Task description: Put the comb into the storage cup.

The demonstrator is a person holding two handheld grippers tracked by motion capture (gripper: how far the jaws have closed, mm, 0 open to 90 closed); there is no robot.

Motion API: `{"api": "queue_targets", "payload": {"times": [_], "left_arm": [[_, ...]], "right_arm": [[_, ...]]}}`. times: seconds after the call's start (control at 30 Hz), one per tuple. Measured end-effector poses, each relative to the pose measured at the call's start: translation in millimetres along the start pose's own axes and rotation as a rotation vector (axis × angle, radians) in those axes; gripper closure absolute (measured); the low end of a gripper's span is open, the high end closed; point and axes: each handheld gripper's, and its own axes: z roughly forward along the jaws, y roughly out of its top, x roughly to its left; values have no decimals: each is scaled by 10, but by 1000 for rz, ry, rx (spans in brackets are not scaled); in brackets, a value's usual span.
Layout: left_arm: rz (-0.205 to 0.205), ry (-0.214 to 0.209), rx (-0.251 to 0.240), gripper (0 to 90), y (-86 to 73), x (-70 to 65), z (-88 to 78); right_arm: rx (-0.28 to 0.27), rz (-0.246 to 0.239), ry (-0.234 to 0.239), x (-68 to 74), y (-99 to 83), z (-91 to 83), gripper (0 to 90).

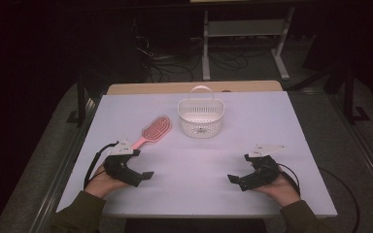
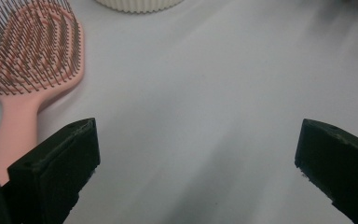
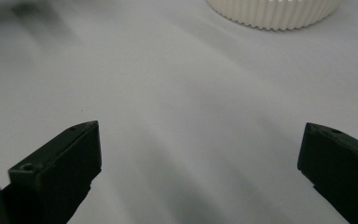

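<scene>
The left gripper (image 1: 141, 175) rests low on the near left part of the table (image 1: 272, 111), and its jaws stand wide apart with only bare surface between them. The right gripper (image 1: 238, 180) lies in the same way on the near right part, also spread wide and holding nothing. Both seem to wait in a ready position, each one turned a little toward the middle, so that either can go forward.

The pink hairbrush (image 1: 154, 131) lies flat just beyond the left gripper, bristles up. Its handle points back toward this gripper and its head points toward the basket; in the left gripper view the handle (image 2: 14, 126) passes just beside the left jaw, near it but apart. I judge that this brush is the thing to be picked, because the handle offers itself to the nearest tool.

The white basket (image 1: 200, 116) stands upright behind the brush head, near the middle of the table, with its handle raised. It looks empty. Between the grippers and the brush nothing stands in the way.
</scene>
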Motion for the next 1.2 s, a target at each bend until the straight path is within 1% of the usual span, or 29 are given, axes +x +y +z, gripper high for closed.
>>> {"api": "queue_targets", "payload": {"times": [0.07, 0.4, 0.47, 0.6, 0.77, 0.83, 0.9, 1.03, 1.13, 1.2], "left_arm": [[-4, 0, -2, 0, 18, 11, 4], [0, 0, -21, 2, 58, 49, -8], [-1, 1, -26, 2, 61, 59, -7], [-1, 9, -33, 5, 78, 79, -8], [-7, 14, -50, 6, 97, 114, -15], [-7, 14, -50, 6, 104, 132, -17], [-16, 13, -56, 6, 111, 144, -12], [-14, 8, -56, 6, 123, 175, -11], [-23, 11, -65, 6, 135, 200, -6], [-19, 14, -61, 6, 149, 211, -11]], "right_arm": [[-3, 1, 0, 1, 0, -2, 0], [1, -4, 7, -5, -8, -11, 0], [-3, 8, 19, -12, -15, -16, 0], [-5, 13, 25, -33, -22, -1, 0], [12, 2, 23, -39, -35, 30, 0], [12, 1, 22, -44, -36, 31, 0], [12, 1, 22, -48, -39, 28, 0], [13, -4, 19, -46, -41, 32, 0], [16, -7, 17, -41, -43, 38, 0], [15, -9, 16, -41, -43, 37, 0]]}}
